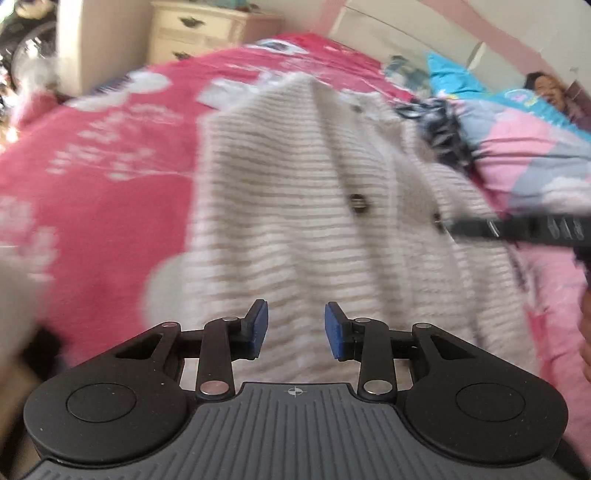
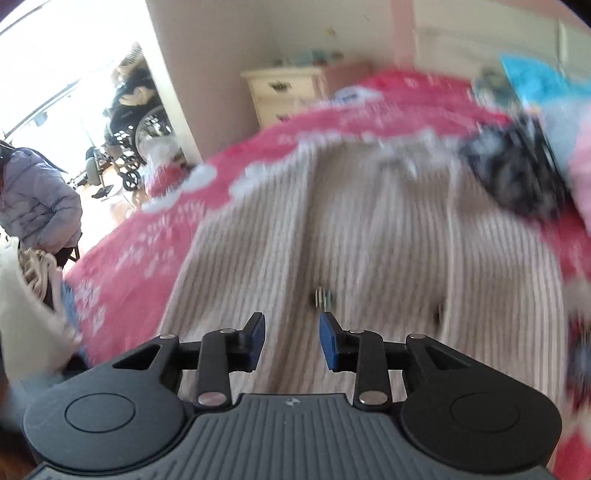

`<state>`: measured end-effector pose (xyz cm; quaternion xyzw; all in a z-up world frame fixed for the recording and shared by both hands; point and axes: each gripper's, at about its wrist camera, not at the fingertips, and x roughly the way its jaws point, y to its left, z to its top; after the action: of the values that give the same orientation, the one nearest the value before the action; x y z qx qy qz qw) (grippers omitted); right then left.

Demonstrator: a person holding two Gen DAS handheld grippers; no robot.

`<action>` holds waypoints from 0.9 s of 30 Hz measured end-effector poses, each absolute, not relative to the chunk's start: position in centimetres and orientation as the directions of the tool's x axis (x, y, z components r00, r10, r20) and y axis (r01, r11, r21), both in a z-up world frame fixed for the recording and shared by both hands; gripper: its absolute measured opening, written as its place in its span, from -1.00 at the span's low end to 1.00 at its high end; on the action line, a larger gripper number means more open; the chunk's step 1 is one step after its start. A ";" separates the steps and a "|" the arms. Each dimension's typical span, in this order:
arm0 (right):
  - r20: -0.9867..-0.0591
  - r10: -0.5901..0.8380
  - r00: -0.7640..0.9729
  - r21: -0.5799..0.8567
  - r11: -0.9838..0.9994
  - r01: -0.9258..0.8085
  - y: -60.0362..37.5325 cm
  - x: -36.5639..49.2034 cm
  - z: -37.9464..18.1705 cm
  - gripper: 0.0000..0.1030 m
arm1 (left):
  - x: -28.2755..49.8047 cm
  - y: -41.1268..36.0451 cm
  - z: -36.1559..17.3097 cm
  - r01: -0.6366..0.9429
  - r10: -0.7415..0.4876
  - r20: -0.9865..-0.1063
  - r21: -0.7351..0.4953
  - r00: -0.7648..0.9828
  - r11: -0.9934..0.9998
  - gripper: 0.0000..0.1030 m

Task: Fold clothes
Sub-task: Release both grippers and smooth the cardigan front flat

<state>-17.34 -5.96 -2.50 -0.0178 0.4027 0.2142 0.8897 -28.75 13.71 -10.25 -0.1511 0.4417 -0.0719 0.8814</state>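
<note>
A cream ribbed knit cardigan [image 1: 295, 192] with dark buttons lies spread on a red bedspread [image 1: 103, 177]. My left gripper [image 1: 296, 330] is open and empty, hovering over the cardigan's near part. The right gripper's dark body [image 1: 517, 230] shows at the right edge of the left wrist view, over the cardigan's right side. In the right wrist view the same cardigan [image 2: 369, 236] fills the middle, with a button [image 2: 323, 297] just beyond my right gripper [image 2: 291, 332], which is open and empty above the knit. Both views are motion-blurred.
A pink and blue quilt [image 1: 532, 147] and a dark patterned garment [image 1: 443, 133] lie at the cardigan's right. A cream dresser [image 1: 207, 29] stands beyond the bed. A person in a lilac jacket [image 2: 33, 199] and a wheelchair [image 2: 136, 140] are at the left.
</note>
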 end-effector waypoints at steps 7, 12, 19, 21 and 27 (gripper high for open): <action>-0.692 0.352 0.631 -0.096 0.821 -0.563 3.8 -9.1 -4.3 -0.79 | -26.9 11.5 -14.9 -0.213 -0.345 -0.790 -0.503 0.507 0.838 -0.35; -0.722 0.283 0.631 -0.190 0.796 -0.574 6.0 -5.1 -9.6 -0.86 | -28.8 11.7 -16.6 -0.240 -0.342 -0.733 -0.561 0.588 0.792 -0.35; -0.824 0.195 0.531 -0.145 0.834 -0.532 2.4 -2.7 -12.2 -0.93 | -29.7 11.5 -17.1 -0.227 -0.342 -0.708 -0.578 0.618 0.784 -0.31; -0.784 0.246 0.570 -0.143 0.821 -0.552 3.7 -3.3 -9.5 -0.82 | -29.9 11.2 -17.0 -0.219 -0.329 -0.712 -0.559 0.620 0.799 -0.30; -0.749 0.433 0.501 -0.141 0.635 -0.759 12.2 -5.9 -7.4 -0.76 | -30.2 10.6 -17.0 -0.216 -0.318 -0.714 -0.548 0.624 0.808 -0.27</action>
<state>-5.90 12.17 -7.39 -0.2338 0.3489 0.3572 0.8343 -30.20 10.60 -16.97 -0.3083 0.4327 -0.0302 0.8466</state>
